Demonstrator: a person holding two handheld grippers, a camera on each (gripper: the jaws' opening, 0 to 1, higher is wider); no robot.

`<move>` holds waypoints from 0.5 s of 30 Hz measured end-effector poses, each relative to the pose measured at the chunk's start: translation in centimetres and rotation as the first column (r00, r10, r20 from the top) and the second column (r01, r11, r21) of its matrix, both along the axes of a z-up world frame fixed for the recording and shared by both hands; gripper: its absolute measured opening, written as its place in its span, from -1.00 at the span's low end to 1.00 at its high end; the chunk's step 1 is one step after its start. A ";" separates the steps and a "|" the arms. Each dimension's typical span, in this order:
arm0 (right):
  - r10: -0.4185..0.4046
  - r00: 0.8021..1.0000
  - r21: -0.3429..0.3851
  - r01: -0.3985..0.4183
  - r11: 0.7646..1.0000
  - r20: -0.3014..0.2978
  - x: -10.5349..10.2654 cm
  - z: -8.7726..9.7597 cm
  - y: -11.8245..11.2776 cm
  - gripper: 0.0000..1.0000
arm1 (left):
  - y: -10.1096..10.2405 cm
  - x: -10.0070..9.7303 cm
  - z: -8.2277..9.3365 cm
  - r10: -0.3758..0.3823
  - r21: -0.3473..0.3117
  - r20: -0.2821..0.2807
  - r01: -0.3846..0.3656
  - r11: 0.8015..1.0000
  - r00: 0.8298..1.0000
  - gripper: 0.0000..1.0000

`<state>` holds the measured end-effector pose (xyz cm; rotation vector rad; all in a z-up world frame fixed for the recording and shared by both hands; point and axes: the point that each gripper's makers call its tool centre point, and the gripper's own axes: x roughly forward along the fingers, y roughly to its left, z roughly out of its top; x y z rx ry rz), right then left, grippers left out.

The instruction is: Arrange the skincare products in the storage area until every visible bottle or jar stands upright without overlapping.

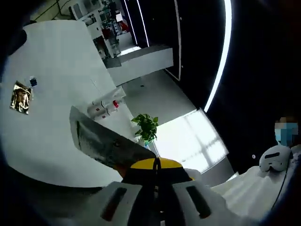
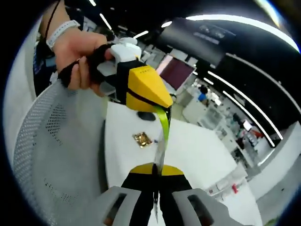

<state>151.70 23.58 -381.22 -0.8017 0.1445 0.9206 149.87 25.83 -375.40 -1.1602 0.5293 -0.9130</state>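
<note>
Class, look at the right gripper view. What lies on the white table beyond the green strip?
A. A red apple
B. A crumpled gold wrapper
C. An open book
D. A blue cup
B: a small crumpled gold wrapper lies on the white table, just left of the green strip.

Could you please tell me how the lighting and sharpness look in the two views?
Left gripper view: bright white curved table against a dark room, a glaring white light strip, strong fisheye bending. Right gripper view: ceiling light strips glare, and the yellow-and-white left gripper looms close, slightly soft.
</note>
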 end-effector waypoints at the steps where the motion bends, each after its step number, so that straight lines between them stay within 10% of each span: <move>1: -0.002 1.000 -0.014 0.002 1.000 0.017 0.2 0.1 -0.1 -1.00 | 0.0 0.0 0.1 -0.002 -0.011 -0.007 0.002 1.000 1.000 -1.00; 15: 0.186 0.952 -0.198 -0.138 0.970 0.245 -1.4 0.9 2.0 -1.00 | 1.1 1.6 -2.7 0.079 -0.035 -0.183 -0.087 0.996 0.980 -0.33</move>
